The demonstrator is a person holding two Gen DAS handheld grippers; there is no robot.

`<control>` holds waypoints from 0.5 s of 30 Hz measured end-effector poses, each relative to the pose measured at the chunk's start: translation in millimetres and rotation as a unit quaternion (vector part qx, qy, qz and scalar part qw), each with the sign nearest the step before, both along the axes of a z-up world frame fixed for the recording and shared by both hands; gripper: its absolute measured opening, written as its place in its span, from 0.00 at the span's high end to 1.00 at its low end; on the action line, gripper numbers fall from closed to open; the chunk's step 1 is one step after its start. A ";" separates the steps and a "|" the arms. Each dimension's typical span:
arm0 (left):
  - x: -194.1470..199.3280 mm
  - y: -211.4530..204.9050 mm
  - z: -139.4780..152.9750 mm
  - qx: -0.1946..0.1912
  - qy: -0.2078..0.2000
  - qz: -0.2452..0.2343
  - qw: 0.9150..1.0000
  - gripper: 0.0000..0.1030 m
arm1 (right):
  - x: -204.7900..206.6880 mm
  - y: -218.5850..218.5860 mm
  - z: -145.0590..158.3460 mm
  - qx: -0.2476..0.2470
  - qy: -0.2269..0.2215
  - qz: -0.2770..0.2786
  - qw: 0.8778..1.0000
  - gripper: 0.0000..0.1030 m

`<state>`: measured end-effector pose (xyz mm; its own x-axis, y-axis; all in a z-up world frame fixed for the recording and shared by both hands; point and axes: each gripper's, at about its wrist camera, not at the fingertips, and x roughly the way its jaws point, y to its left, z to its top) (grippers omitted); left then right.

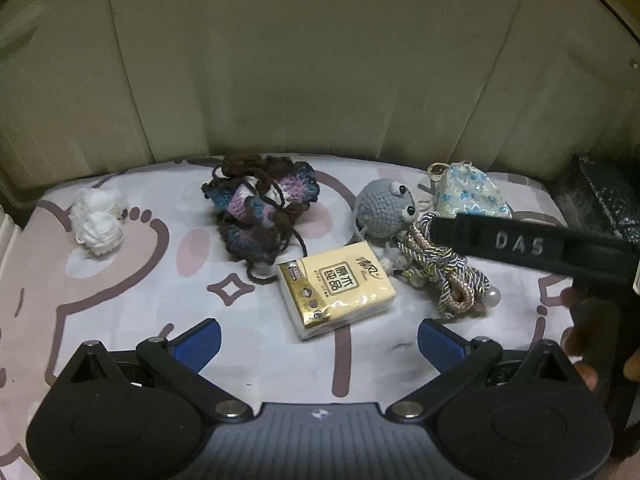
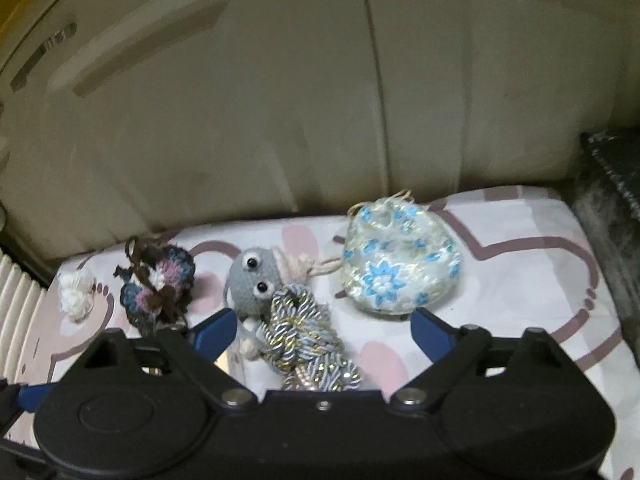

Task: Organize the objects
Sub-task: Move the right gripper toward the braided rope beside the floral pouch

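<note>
On a patterned cloth (image 1: pixel 120 292) lie a white fluffy ball (image 1: pixel 98 220), a dark crocheted pouch (image 1: pixel 260 208), a grey crocheted mouse (image 1: pixel 384 208), a yellow tissue pack (image 1: pixel 336 288), a twisted silver-blue cord bundle (image 1: pixel 444 272) and a blue-flowered pouch (image 1: pixel 468 196). My left gripper (image 1: pixel 320 340) is open and empty, just in front of the tissue pack. My right gripper (image 2: pixel 322 326) is open, its blue pads either side of the cord bundle (image 2: pixel 308 344), with the mouse (image 2: pixel 252 284) and flowered pouch (image 2: pixel 400 264) beyond. Its arm (image 1: pixel 532 248) shows from the right in the left wrist view.
A beige padded back (image 1: pixel 300 72) rises behind the cloth. A dark sparkly object (image 1: pixel 600 196) stands at the right edge. A white ribbed panel (image 2: pixel 20 300) sits at the left in the right wrist view.
</note>
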<state>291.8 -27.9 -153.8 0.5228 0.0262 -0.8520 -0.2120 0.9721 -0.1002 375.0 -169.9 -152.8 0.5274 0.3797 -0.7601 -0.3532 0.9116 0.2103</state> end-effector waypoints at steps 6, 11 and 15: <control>4.2 1.1 -8.4 -0.012 0.008 0.011 1.000 0.00 | 10.6 -0.8 -17.5 0.005 0.051 -0.011 0.999 0.32; 9.7 1.3 -10.4 -0.017 0.007 0.018 1.000 0.00 | 11.7 -3.1 -22.5 0.025 0.075 -0.003 0.997 0.49; 15.3 1.2 -12.3 -0.003 0.010 0.026 1.000 0.00 | 18.0 -16.0 -12.2 0.038 0.090 -0.018 0.995 0.71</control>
<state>307.2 -26.6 -166.1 0.5037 0.0473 -0.8626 -0.2642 0.9591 -0.1017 393.1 -185.9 -165.0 0.4001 0.4225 -0.8132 -0.2710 0.9022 0.3354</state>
